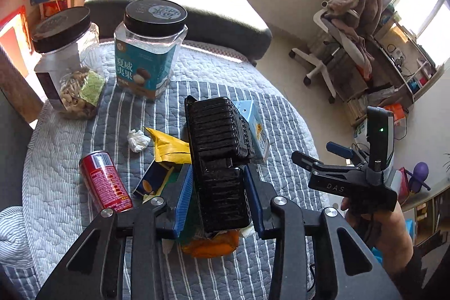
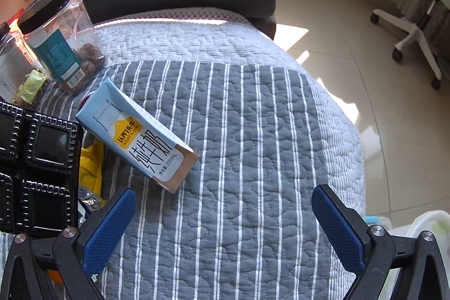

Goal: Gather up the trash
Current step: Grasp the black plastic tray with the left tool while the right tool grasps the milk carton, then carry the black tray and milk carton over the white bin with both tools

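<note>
Quilted bed (image 2: 253, 131): left gripper (image 1: 218, 196) pinches light, flimsy black tray (image 1: 219, 159) by its sides; right gripper (image 2: 222, 227) spread, milk carton (image 2: 140, 137) ahead-left of fingers.

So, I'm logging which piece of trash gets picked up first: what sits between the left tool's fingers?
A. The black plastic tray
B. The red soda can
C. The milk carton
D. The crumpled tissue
A: in the left wrist view the left tool has its blue pads against both sides of the black plastic tray, while the can, carton and tissue lie untouched on the quilt.
</note>
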{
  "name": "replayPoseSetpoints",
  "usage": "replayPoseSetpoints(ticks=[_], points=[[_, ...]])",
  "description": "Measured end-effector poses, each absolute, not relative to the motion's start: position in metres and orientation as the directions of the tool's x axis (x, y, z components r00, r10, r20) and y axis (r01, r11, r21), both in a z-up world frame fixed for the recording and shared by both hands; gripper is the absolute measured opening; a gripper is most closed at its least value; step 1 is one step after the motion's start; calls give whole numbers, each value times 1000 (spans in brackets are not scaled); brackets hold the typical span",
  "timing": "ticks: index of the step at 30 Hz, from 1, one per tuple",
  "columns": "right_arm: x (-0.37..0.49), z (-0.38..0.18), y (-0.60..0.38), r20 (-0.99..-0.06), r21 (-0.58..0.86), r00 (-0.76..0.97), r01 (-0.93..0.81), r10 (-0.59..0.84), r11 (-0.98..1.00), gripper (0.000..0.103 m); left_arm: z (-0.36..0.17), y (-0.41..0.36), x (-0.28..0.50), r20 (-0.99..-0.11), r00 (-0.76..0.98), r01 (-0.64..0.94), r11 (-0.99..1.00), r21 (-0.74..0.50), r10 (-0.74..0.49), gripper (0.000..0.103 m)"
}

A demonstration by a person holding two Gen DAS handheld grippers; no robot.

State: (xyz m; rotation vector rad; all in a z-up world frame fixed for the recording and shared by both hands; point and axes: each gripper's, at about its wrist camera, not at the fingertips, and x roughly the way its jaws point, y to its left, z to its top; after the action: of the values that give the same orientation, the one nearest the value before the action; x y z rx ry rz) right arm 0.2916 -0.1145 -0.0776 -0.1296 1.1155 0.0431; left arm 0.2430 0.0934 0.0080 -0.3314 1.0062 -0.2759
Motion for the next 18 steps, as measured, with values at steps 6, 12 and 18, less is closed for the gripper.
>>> replayPoseSetpoints(ticks=[6,12,18], points=[[324,-114,-85,-915,-62,400,-263,51,963,100,19,126,237,-749,551,13,901,-433,-368,39],[342,-138,-66,-923,-33,373,-329,97,944,69,24,141,235,-723,579,3,887,-462,-378,39],[320,-120,-68,-913,-35,396,-305,94,952,61,29,146,234,-694,609,-2,875,-485,-383,35]])
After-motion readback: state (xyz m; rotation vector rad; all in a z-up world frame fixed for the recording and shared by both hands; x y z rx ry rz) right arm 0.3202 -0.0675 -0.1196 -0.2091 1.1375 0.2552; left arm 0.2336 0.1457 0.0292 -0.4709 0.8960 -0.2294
